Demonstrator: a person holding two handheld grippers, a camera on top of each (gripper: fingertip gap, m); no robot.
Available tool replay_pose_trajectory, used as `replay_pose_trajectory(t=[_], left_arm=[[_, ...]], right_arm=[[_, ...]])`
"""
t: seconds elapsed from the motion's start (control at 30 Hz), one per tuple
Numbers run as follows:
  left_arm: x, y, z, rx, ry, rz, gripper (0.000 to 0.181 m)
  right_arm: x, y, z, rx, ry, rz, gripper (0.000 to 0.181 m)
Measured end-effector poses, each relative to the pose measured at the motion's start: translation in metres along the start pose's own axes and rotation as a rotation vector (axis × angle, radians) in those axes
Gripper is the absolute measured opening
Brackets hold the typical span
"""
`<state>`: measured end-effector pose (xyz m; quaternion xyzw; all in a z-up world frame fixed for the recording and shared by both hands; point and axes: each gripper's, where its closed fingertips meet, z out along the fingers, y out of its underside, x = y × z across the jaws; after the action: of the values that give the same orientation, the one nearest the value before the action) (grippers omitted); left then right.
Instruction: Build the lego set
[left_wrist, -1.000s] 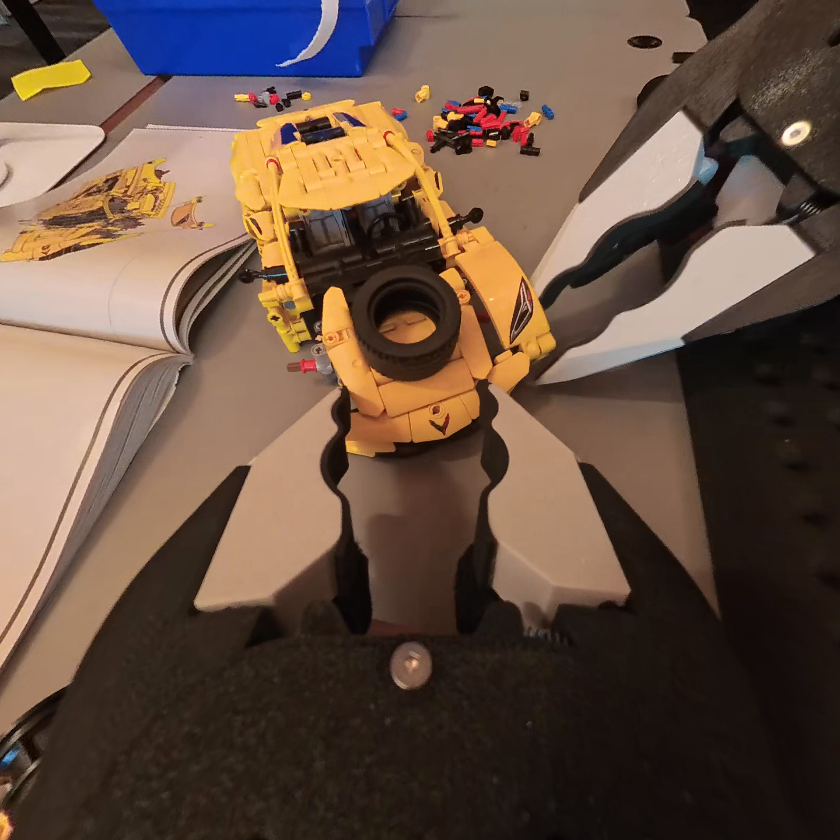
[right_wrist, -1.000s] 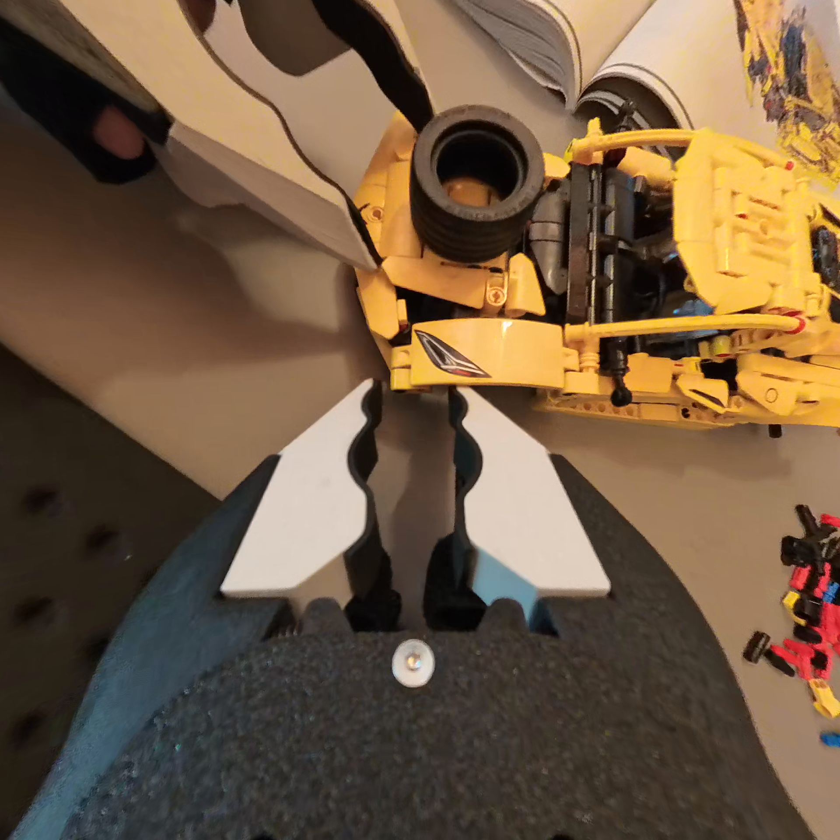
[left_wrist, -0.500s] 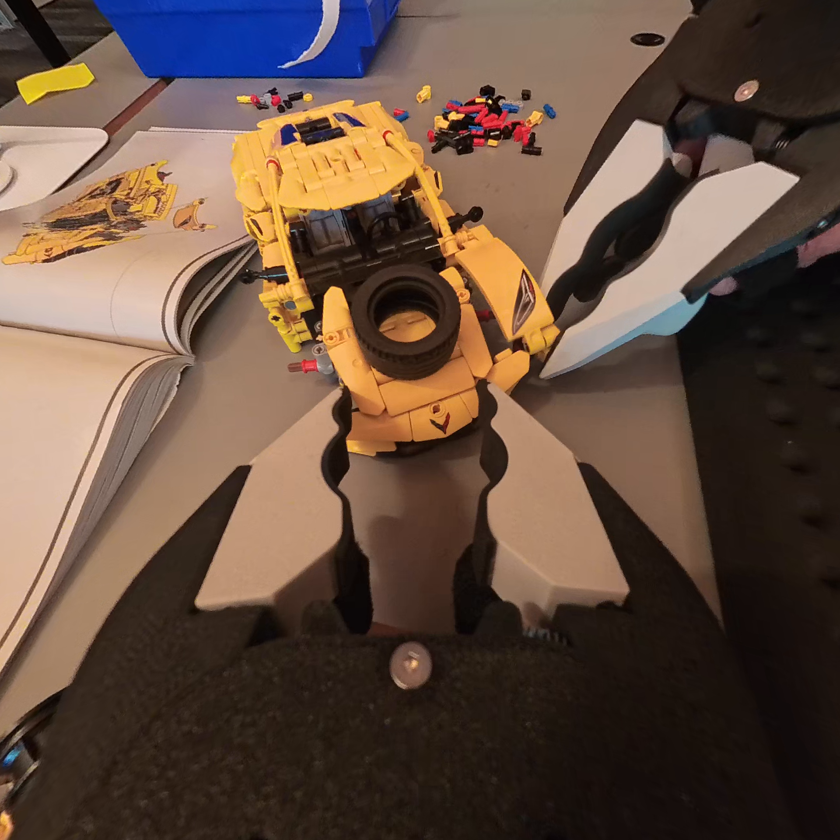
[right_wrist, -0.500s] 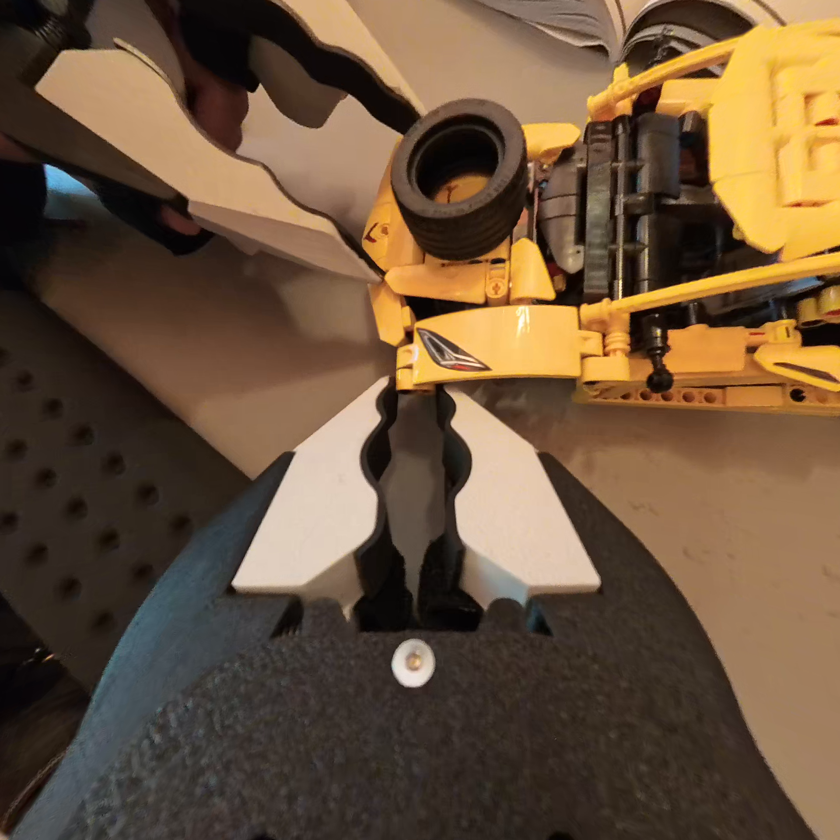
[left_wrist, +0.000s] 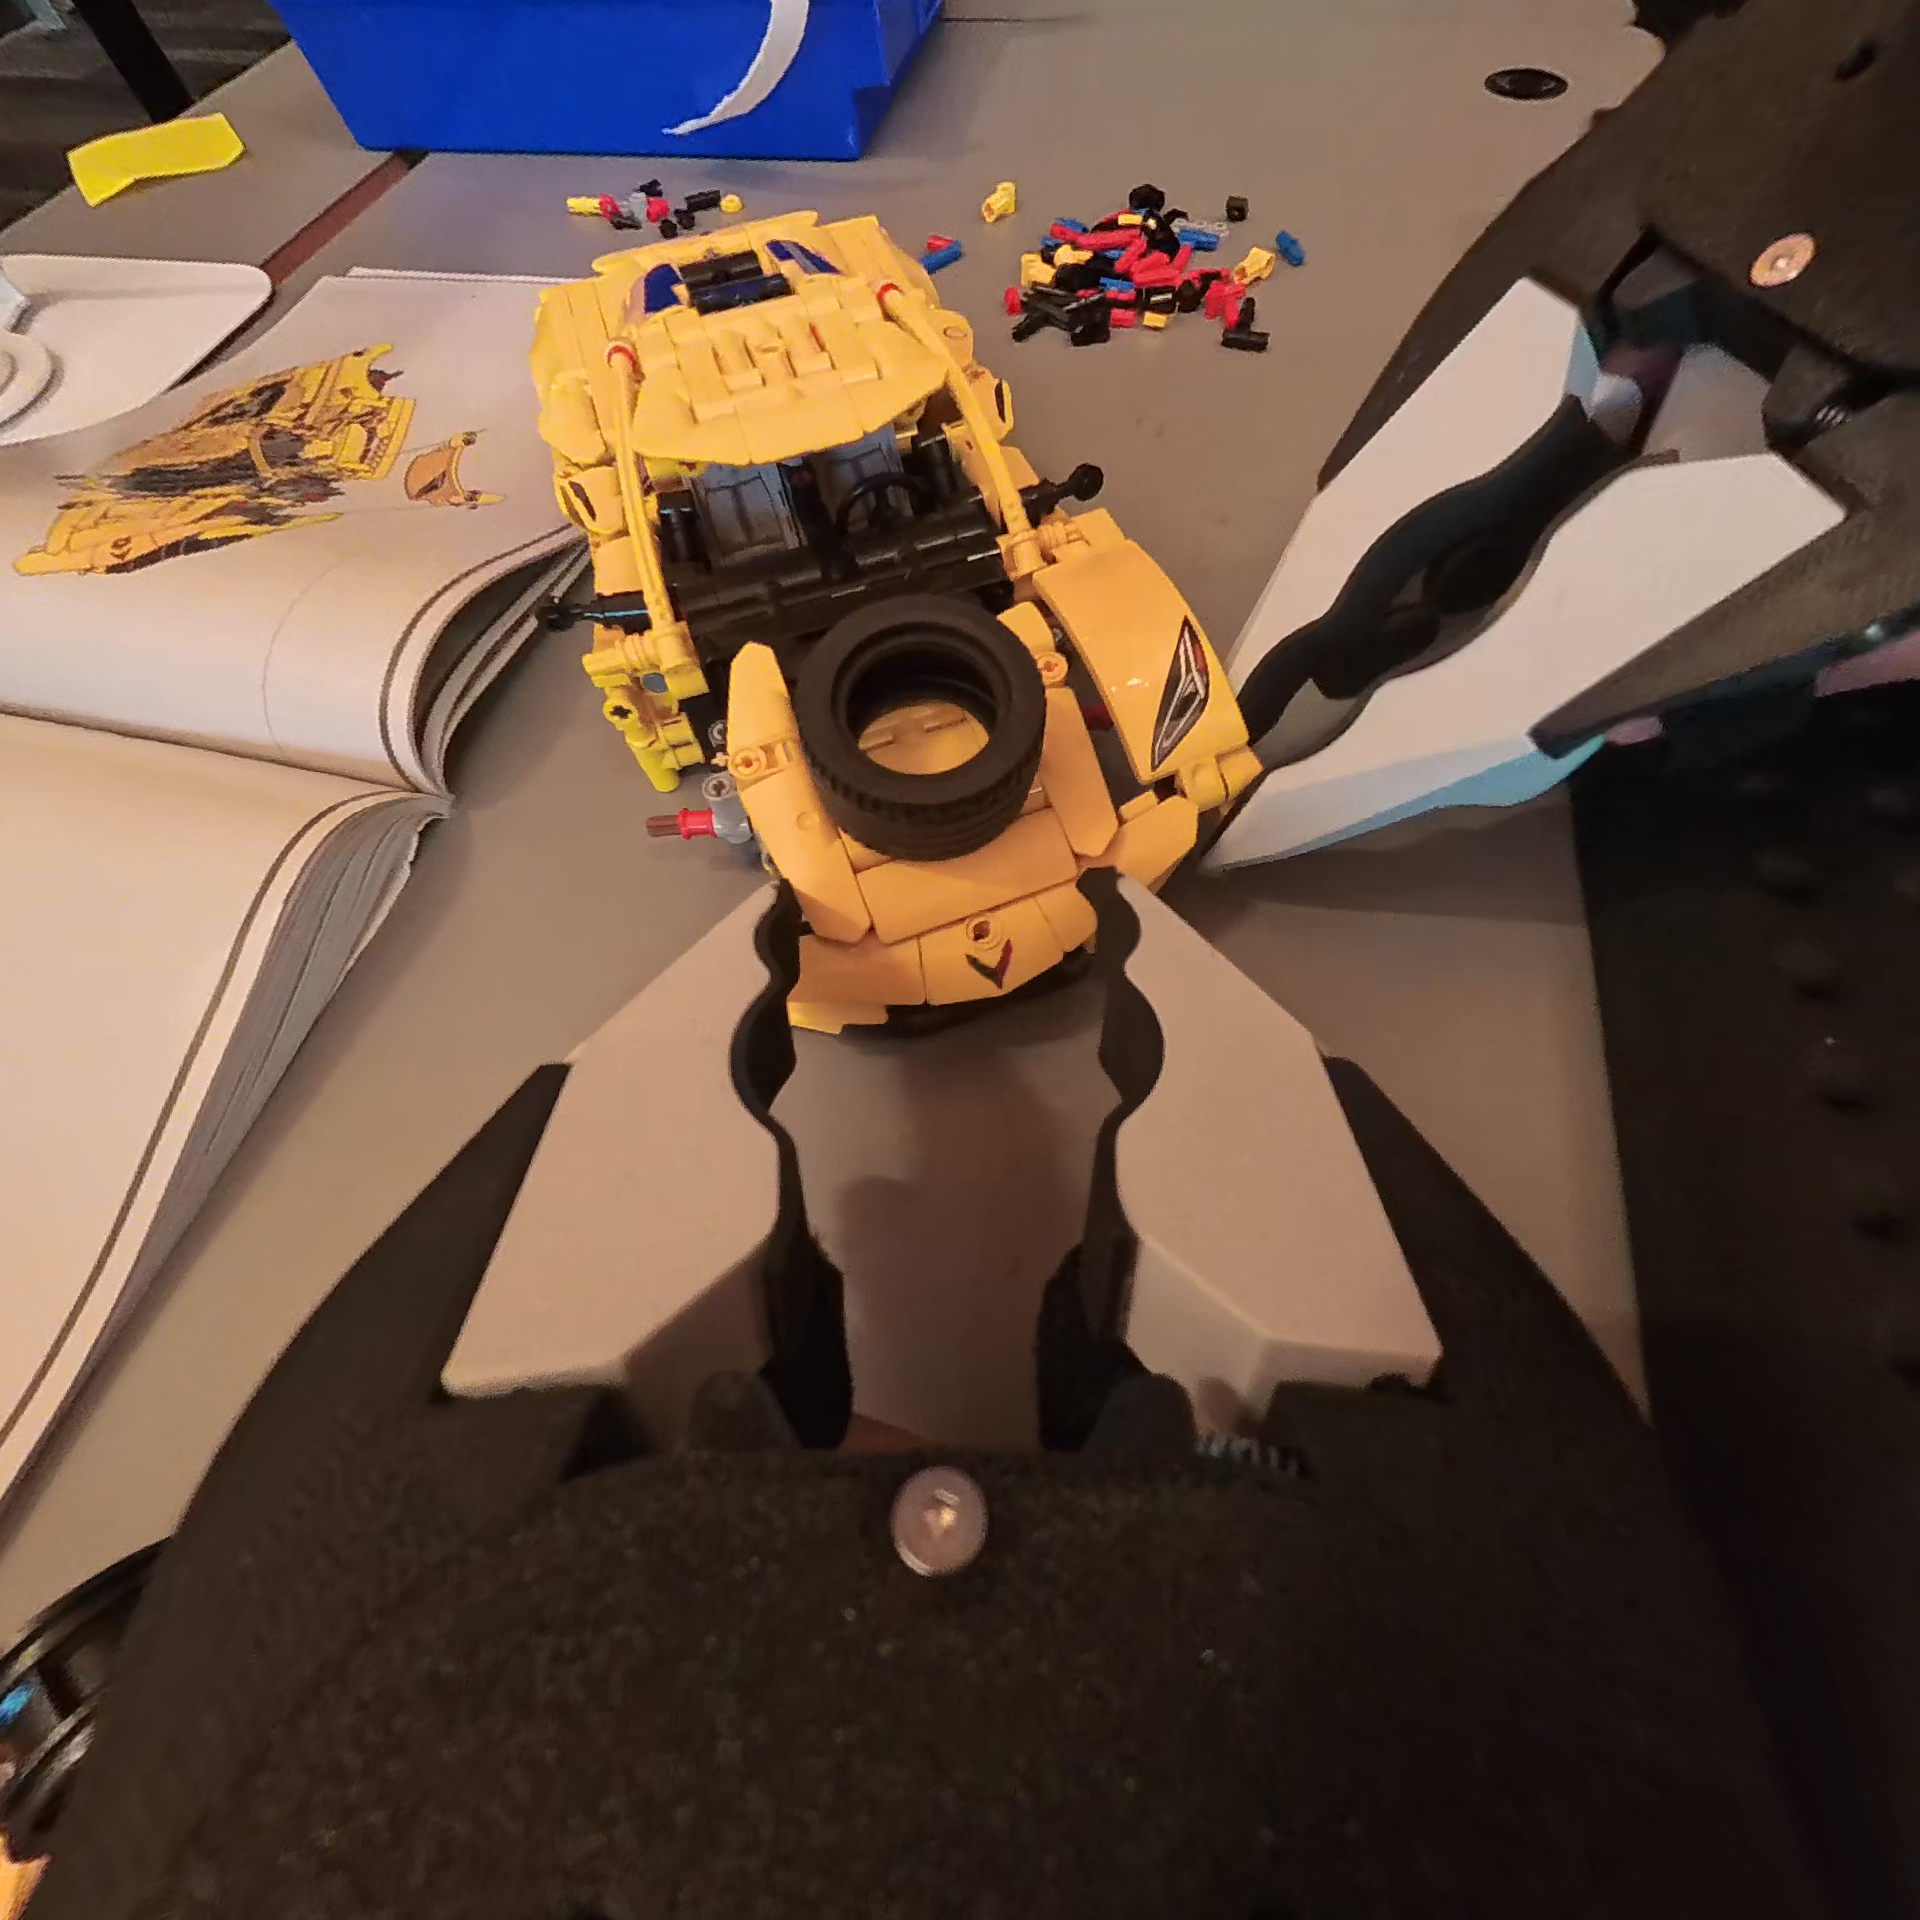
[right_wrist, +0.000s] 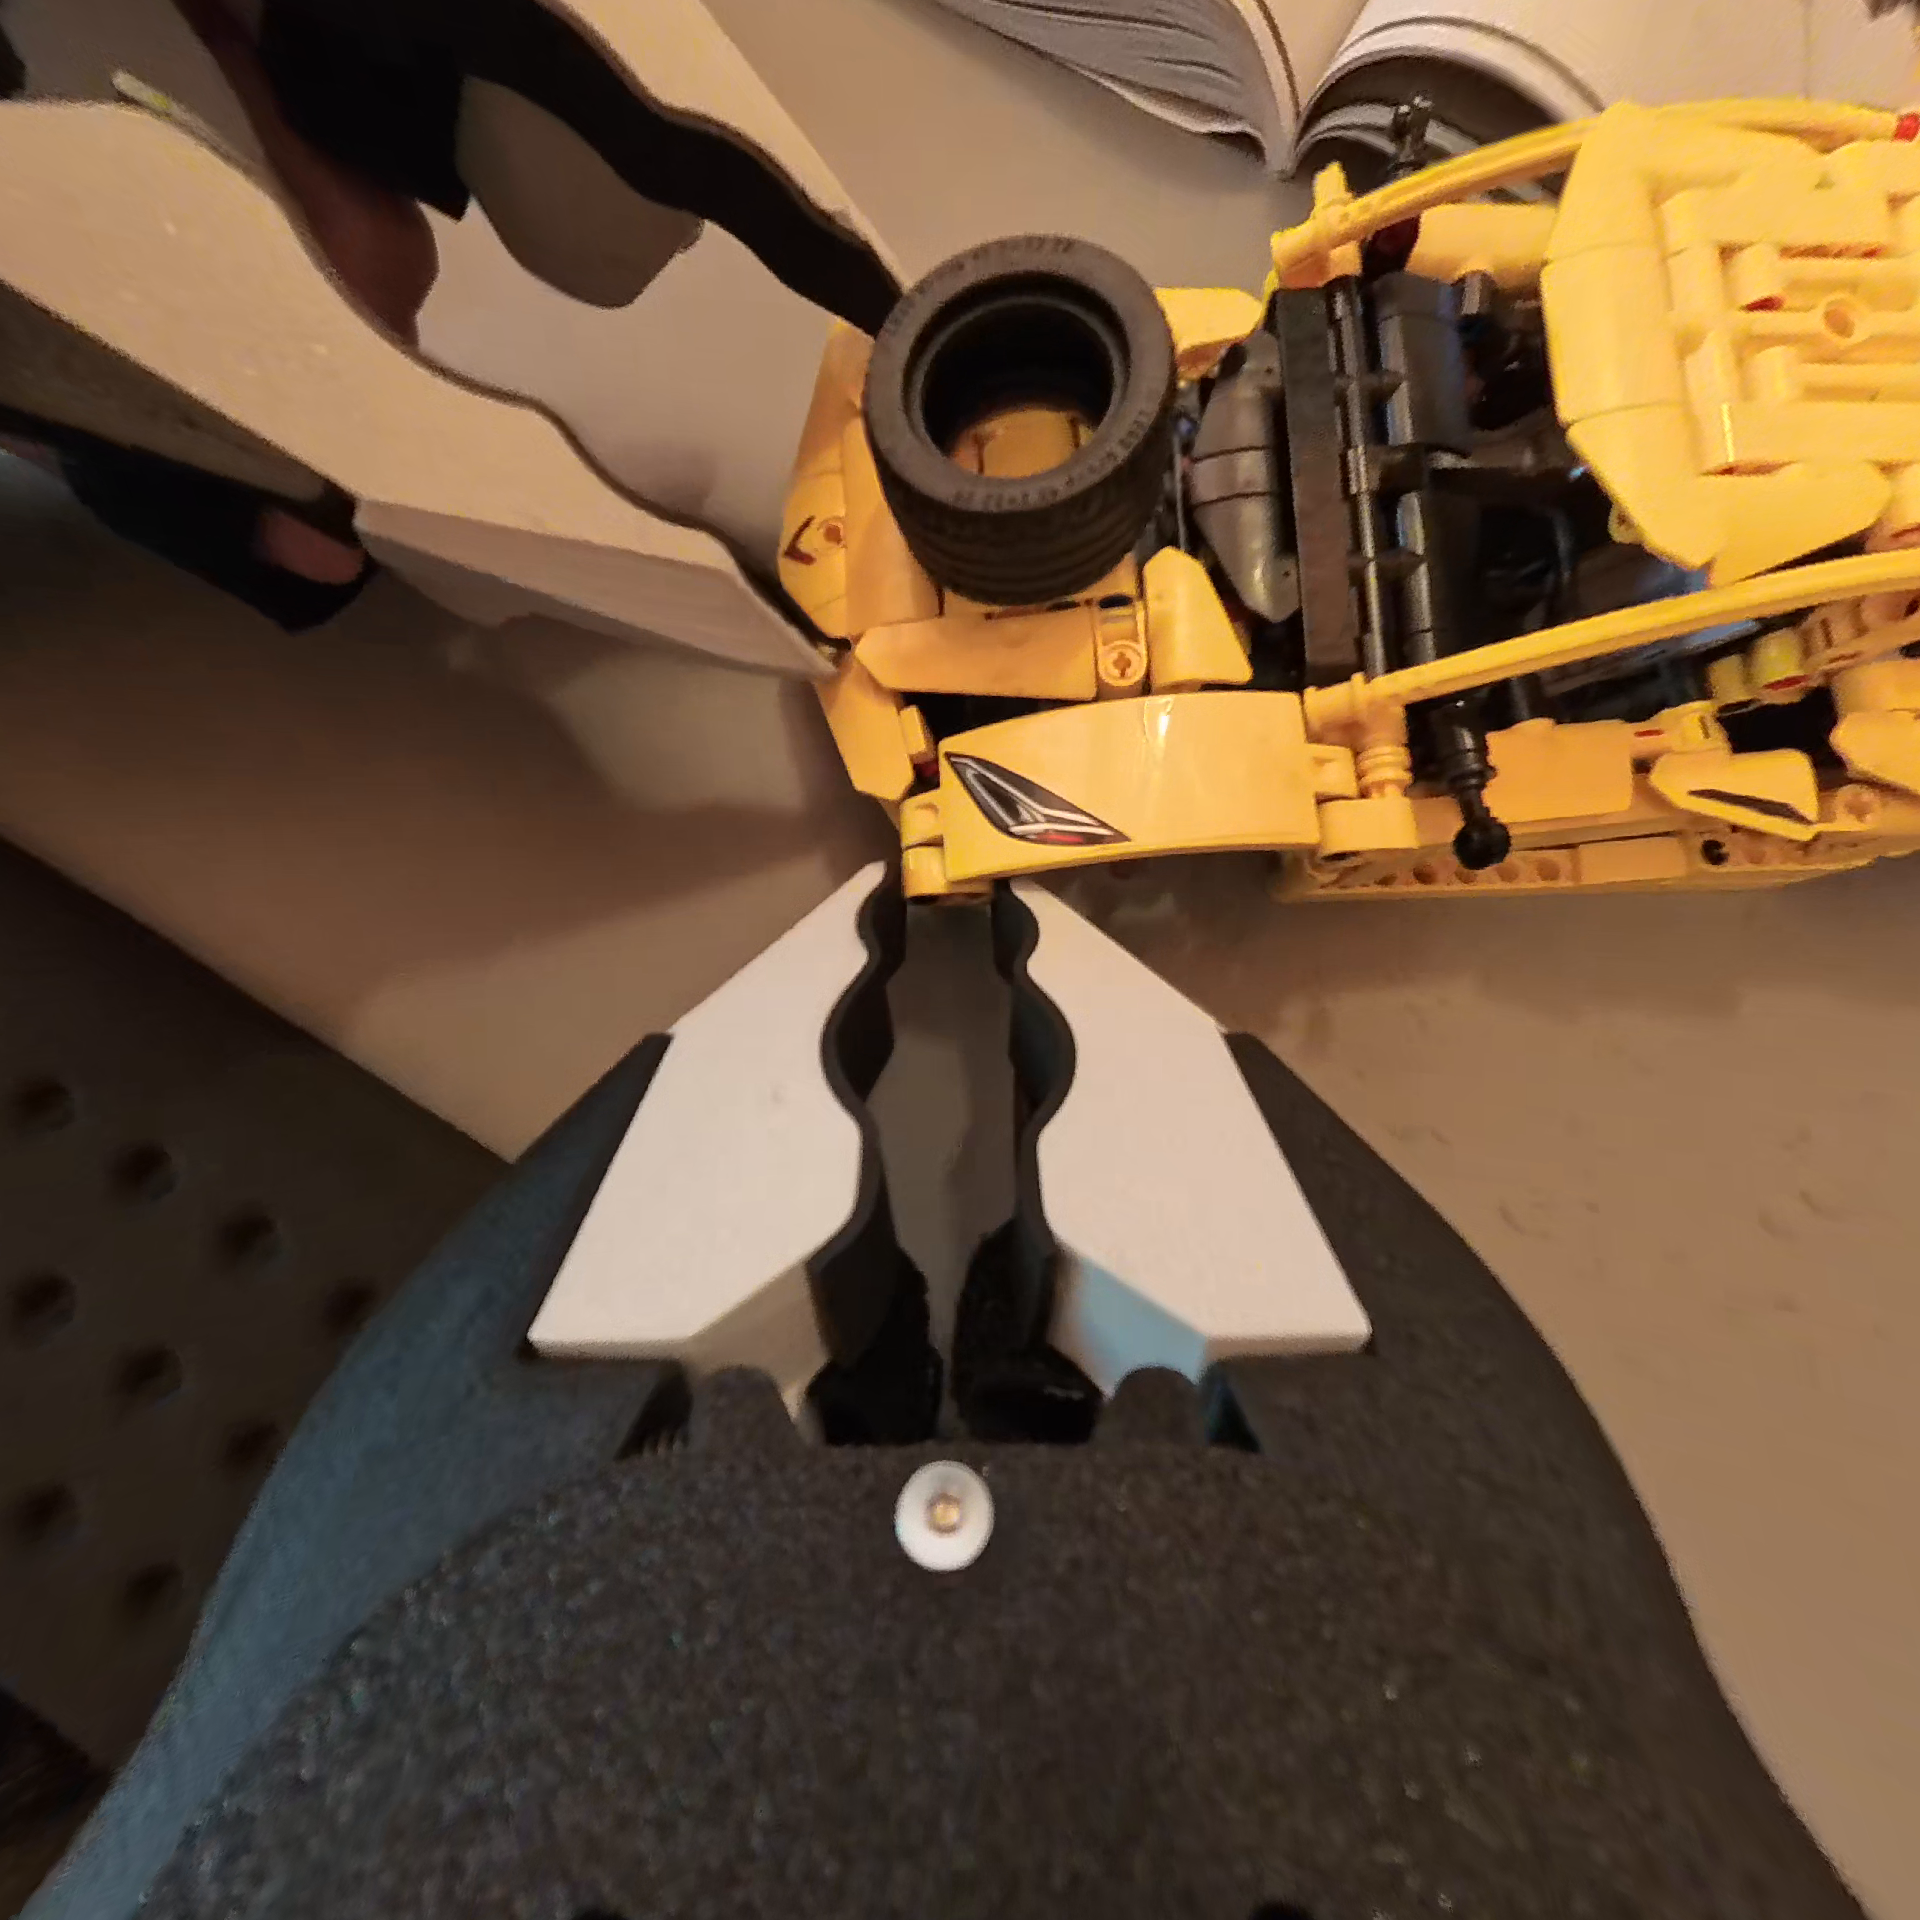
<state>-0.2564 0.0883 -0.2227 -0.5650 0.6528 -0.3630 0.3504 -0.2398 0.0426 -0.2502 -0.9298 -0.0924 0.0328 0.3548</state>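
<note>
One yellow car model (left_wrist: 831, 582) sits on the grey worktop (left_wrist: 1299, 1039) beside one open instruction book (left_wrist: 208, 790), with one loose black tyre (left_wrist: 920, 743) lying flat on its nose. Left tongs (left_wrist: 940, 914) spread around the nose tip; right tongs (right_wrist: 945, 894) nearly pressed together, pinching nothing, tips at the front fender. Judged step: bracing the model to fit the tyre; next move needs a grasp on the tyre rim; two scatters of small loose pieces (left_wrist: 1143, 275) lie behind.

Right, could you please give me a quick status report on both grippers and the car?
Left gripper open, fingers astride the yellow car nose. Right gripper narrowly open at its front fender. Loose black tyre lying on hood.
</note>
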Motion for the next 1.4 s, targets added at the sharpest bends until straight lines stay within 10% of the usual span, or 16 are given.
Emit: replay_pose_trajectory(t=[0.57, 0.73, 1.4], left_arm=[[-0.046, 0.007, -0.021, -0.02, -0.071, -0.009, 0.052], [-0.087, 0.009, -0.028, 0.001, -0.215, -0.064, 0.004], [-0.066, 0.025, 0.029, -0.202, 0.119, -0.034, 0.0]], right_arm=[[0.001, 0.006, -0.005, 0.015, -0.04, 0.016, 0.013], [0.01, 0.004, -0.007, 0.031, 0.023, -0.015, 0.0], [0.006, 0.005, -0.003, -0.001, 0.047, -0.112, 0.0]])
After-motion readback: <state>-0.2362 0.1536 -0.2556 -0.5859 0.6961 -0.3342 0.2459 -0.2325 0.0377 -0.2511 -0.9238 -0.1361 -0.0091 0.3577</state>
